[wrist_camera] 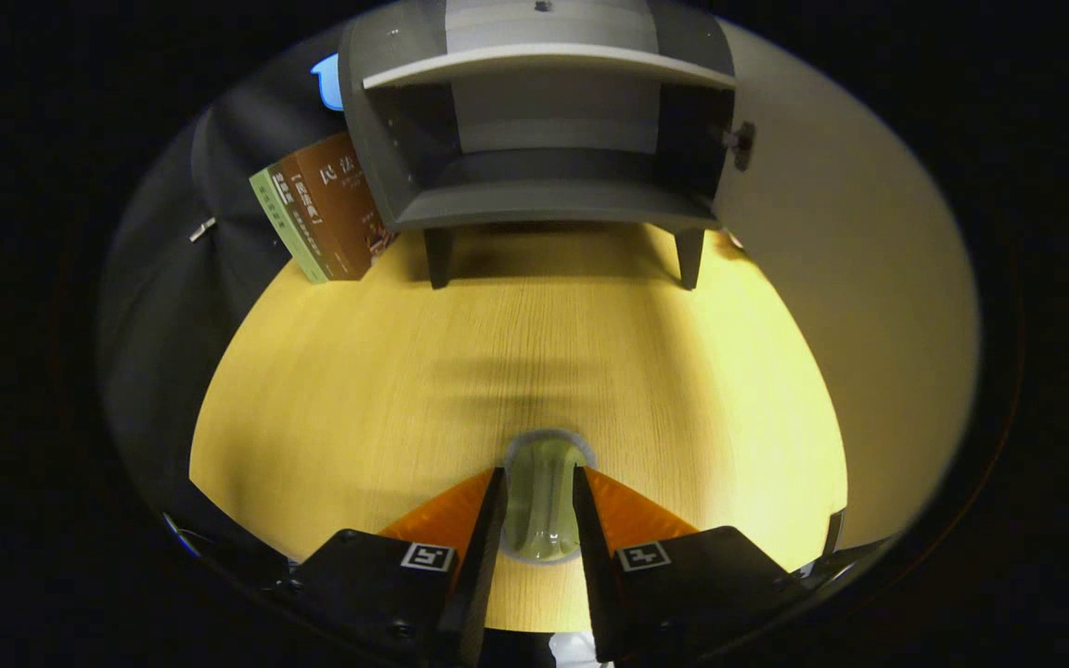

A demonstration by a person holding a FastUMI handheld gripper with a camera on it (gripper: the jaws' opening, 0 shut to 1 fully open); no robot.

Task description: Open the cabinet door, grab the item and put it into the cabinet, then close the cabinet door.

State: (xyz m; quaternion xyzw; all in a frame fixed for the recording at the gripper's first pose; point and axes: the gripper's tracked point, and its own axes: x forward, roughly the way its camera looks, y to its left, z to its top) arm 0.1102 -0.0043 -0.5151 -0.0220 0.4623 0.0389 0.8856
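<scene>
A pale green cup (544,501) stands between my gripper's (540,487) two fingers, and both fingers press against its sides just above the wooden table (358,390). Well beyond the fingers stands a small grey cabinet (539,199) on short legs, its inside open to me with one shelf (548,63) across it. Its door (850,278) is swung wide open to the right, with a hinge (739,144) at the cabinet's right edge. The cabinet's lower compartment looks bare.
Several books (321,213) lean against the cabinet's left side. The dark booth wall rises behind and to the left of them. A broad stretch of tabletop lies between the cup and the cabinet's legs (439,258).
</scene>
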